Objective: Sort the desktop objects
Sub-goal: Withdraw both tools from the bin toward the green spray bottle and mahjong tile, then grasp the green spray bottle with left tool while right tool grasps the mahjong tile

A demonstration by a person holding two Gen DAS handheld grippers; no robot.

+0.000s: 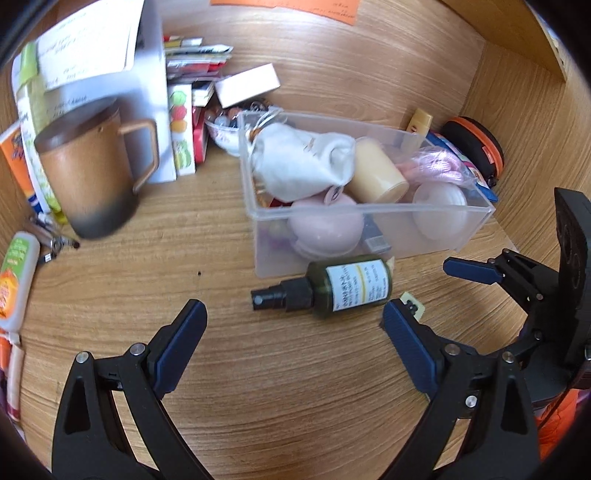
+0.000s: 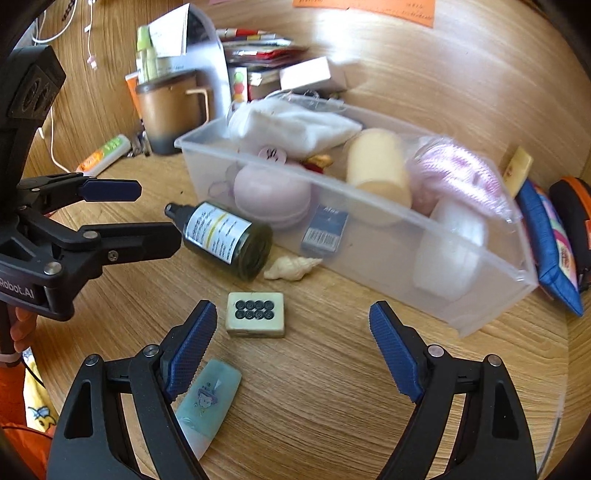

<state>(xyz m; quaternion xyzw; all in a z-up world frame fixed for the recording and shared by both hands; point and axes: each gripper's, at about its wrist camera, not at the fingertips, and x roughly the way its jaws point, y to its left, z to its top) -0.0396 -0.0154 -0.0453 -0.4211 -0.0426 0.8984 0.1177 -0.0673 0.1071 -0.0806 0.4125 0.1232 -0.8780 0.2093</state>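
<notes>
Left wrist view: the left claw [image 1: 293, 319] is spread, empty, the spray bottle [image 1: 332, 288] lying just ahead against the bin [image 1: 369, 218] wall. The right claw [image 2: 293, 325] gapes over a tile [image 2: 256, 314], bare counter [image 2: 332, 387] between its tips.

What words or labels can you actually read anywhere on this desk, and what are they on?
"Robot.AI": on the black body of the left gripper, seen from the right wrist camera.
Spray bottle label: printed lines, too small to read.
Orange paper on the wall: handwriting, too blurred.
Blue box in the clear bin: a barcode and a word, unreadable.
Mahjong tile: eight circles, no words.
</notes>
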